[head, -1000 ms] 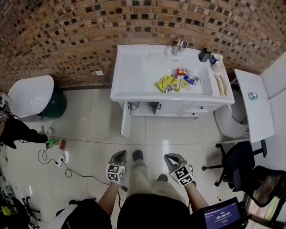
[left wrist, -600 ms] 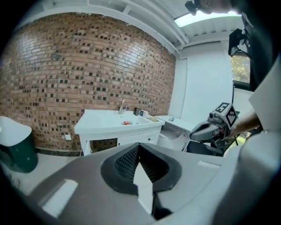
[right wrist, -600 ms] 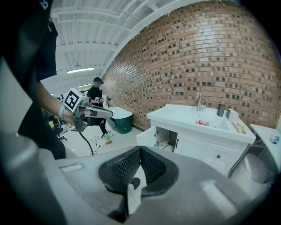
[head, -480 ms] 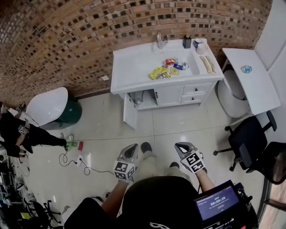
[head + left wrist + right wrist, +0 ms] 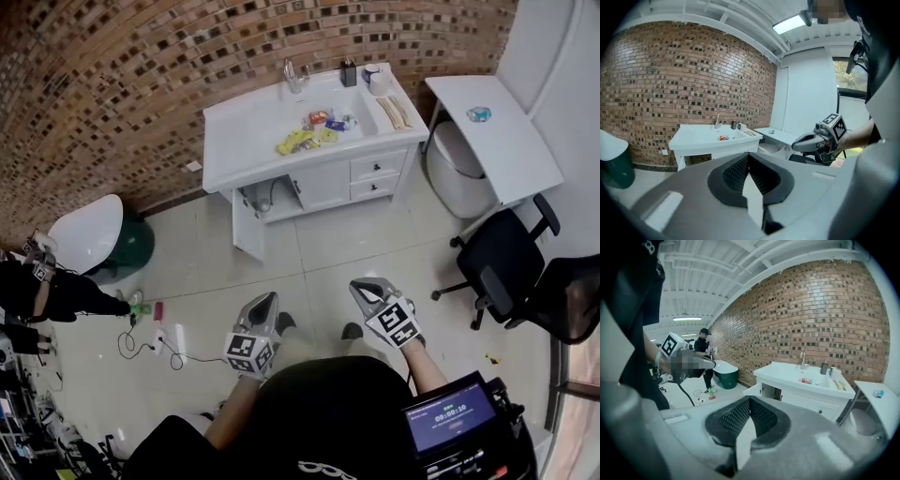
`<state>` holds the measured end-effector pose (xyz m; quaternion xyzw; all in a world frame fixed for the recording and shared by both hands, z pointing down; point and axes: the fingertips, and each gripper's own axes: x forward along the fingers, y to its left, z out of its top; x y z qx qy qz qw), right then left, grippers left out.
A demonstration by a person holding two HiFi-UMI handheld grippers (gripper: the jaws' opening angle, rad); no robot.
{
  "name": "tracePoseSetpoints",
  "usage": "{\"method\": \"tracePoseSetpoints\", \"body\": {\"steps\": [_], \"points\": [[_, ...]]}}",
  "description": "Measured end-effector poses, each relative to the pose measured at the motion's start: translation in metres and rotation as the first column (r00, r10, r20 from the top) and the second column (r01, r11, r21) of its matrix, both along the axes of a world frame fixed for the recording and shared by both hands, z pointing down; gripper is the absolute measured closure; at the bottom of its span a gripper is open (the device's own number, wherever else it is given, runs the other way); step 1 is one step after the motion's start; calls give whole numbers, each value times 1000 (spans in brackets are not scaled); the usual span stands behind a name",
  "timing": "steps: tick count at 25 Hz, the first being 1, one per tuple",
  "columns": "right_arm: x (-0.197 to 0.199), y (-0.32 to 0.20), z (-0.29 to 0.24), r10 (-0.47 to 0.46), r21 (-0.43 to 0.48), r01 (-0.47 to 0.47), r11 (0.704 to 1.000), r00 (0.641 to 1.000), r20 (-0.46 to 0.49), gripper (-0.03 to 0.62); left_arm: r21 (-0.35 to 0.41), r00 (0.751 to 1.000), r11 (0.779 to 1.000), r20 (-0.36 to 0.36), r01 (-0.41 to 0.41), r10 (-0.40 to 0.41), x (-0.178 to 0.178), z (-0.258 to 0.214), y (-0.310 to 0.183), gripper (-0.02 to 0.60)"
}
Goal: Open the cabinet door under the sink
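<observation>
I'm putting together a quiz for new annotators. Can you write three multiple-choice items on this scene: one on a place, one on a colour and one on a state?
1. Where do the snack packets lie?
A. in the sink basin
B. on the floor
C. on the office chair

2. What colour is the body of the bin under its white lid?
A. red
B. dark green
C. yellow

3. How does the cabinet door stand?
A. shut flush
B. swung open
C. taken off and lying flat

Answers:
1. A: the packets sit inside the white basin, below the tap.
2. B: the head view shows dark green below the lid.
3. B: the door juts out towards the person, and the cabinet's inside shows beside it.
</observation>
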<state>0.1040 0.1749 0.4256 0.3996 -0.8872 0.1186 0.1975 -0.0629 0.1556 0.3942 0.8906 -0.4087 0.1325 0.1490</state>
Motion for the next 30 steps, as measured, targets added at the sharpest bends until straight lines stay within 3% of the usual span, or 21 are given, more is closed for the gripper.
{"method": "tracePoseSetpoints", "body": {"steps": [6,10,16,23,30], "points": [[4,14,-20,67,-13,-66,998,992,103,603,-20,1000,1000,28,-12,13,17,8,-2,580],[-23,19,-24,10,-24,-7,1000,992,128,603,-41,1000,999,-18,15,-15,11,12,-2,580],[-54,37,-18,-125,-39,128,991,990,70,603,-90,996,994,-56,64,-69,-7,30,10,580],[-51,30,-23,-96,-7,95,995,995,-11,603,-106,996,992,-54,62,-68,-9,35,25,580],[-56,32,-29,-100,22,100,995,995,12,603,-83,998,996,-48,30,-34,5,32,34,580]]}}
